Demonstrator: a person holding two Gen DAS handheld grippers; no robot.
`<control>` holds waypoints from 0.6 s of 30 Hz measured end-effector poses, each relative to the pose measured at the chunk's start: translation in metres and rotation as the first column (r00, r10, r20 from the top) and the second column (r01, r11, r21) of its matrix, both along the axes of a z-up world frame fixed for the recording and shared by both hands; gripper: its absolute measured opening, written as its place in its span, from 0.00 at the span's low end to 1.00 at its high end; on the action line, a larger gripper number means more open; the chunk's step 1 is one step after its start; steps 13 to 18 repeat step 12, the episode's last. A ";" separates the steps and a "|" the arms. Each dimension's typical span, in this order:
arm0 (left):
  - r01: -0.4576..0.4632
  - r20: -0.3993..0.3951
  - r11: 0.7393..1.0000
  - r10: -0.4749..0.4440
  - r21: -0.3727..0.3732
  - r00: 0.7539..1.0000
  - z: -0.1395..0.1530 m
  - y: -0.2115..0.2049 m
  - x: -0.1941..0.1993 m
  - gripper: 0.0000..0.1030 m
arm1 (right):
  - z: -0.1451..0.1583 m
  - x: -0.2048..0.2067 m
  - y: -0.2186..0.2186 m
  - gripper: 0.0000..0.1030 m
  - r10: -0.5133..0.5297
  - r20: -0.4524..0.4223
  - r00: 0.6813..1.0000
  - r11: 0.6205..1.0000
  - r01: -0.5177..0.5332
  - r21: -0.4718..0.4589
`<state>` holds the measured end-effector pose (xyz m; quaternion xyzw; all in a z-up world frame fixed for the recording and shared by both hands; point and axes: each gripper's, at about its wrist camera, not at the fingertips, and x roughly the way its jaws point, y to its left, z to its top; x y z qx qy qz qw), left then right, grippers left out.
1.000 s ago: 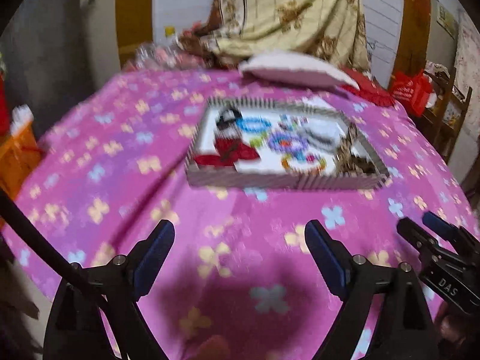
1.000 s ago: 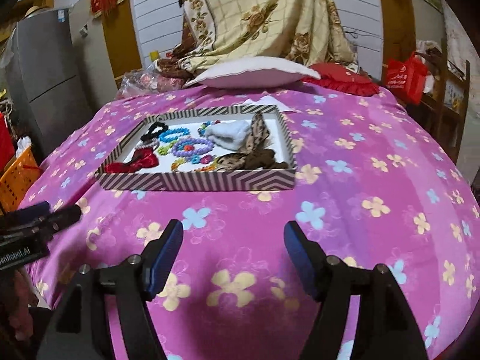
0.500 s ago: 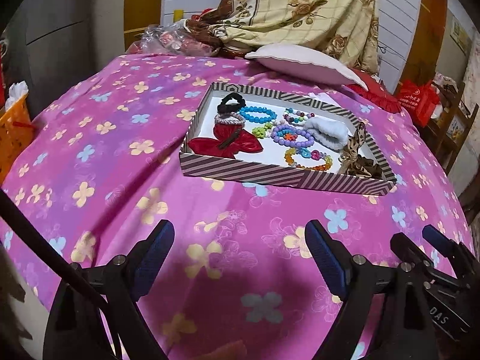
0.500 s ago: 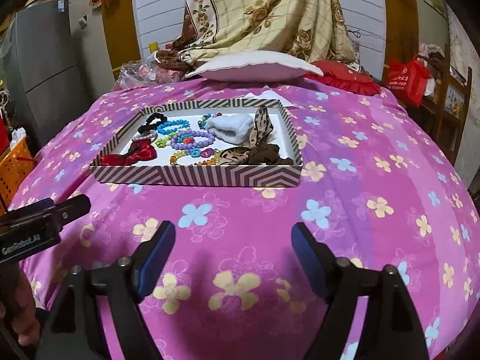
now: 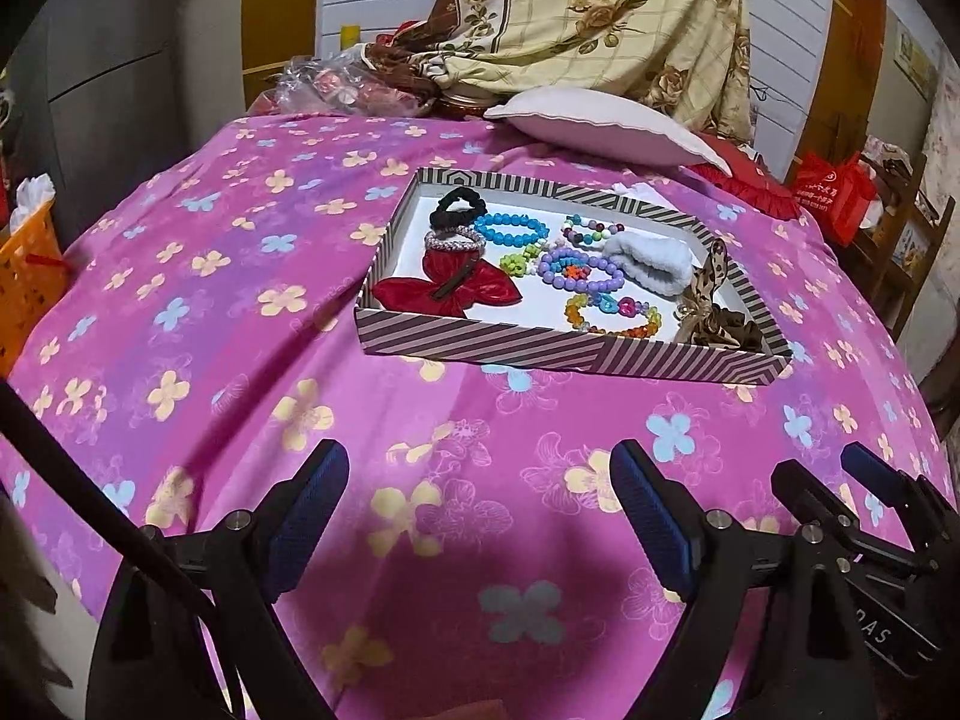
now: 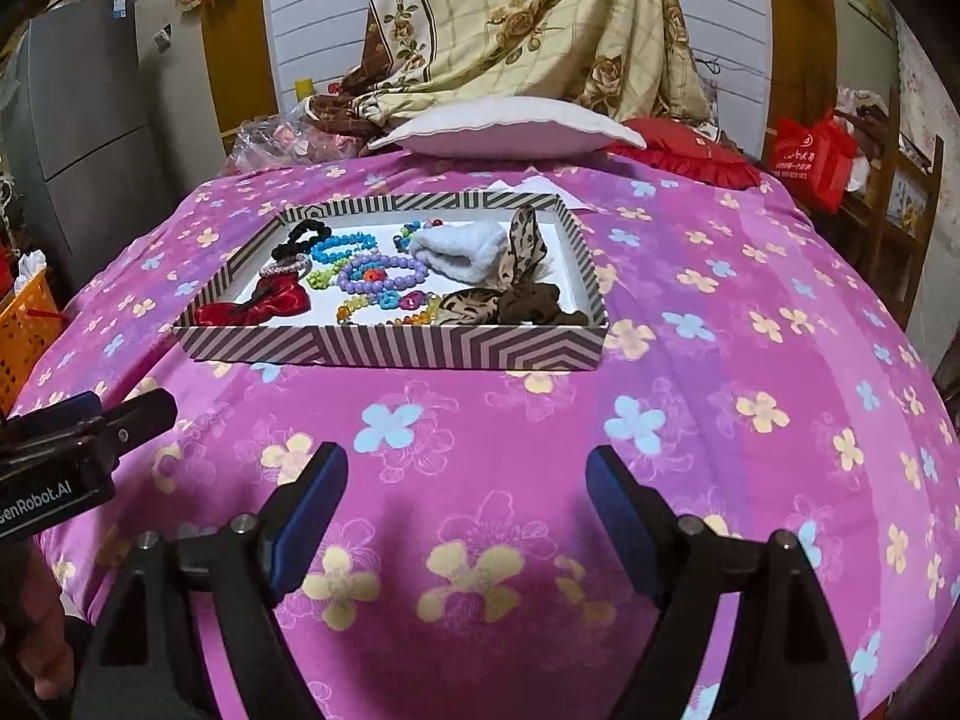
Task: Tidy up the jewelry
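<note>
A striped shallow box (image 5: 570,354) (image 6: 390,348) lies on the pink flowered bedspread (image 5: 240,312). It holds a red butterfly bow (image 5: 447,291) (image 6: 258,306), a black scrunchie (image 5: 459,207), blue (image 5: 513,228) and purple bead bracelets (image 5: 579,270) (image 6: 381,273), a multicolour bracelet (image 5: 612,315), a white fluffy scrunchie (image 5: 651,261) (image 6: 462,246) and a leopard-print bow (image 5: 714,300) (image 6: 522,252). My left gripper (image 5: 477,462) (image 6: 129,405) hovers open over the bedspread, well short of the box. My right gripper (image 6: 467,459) (image 5: 822,468) is beside it, open and empty.
A white pillow (image 5: 600,126) (image 6: 504,126) and a red cushion (image 6: 684,150) lie behind the box, under a hanging floral blanket (image 6: 528,18). An orange basket (image 5: 27,282) stands left of the bed, a red bag (image 5: 834,198) on shelves at the right. A hand (image 6: 42,630) shows at the lower left.
The right gripper's jaws have widened. The left wrist view has gone from blurred to sharp and turned a little, so the box sits lower in it. Nothing in the box has moved.
</note>
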<state>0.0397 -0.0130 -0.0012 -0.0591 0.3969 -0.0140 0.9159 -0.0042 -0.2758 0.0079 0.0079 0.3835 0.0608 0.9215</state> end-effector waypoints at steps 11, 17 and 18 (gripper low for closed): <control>0.017 0.020 1.000 -0.017 -0.001 1.000 0.004 -0.003 -0.003 0.59 | 0.005 -0.002 0.001 0.82 0.008 0.019 1.000 1.000 -0.008 0.004; 0.020 0.021 1.000 -0.020 0.003 1.000 0.004 -0.004 -0.003 0.59 | 0.005 -0.002 0.001 0.82 0.008 0.019 1.000 1.000 -0.008 0.003; 0.020 0.021 1.000 -0.020 0.003 1.000 0.004 -0.004 -0.003 0.59 | 0.005 -0.002 0.001 0.82 0.008 0.019 1.000 1.000 -0.008 0.003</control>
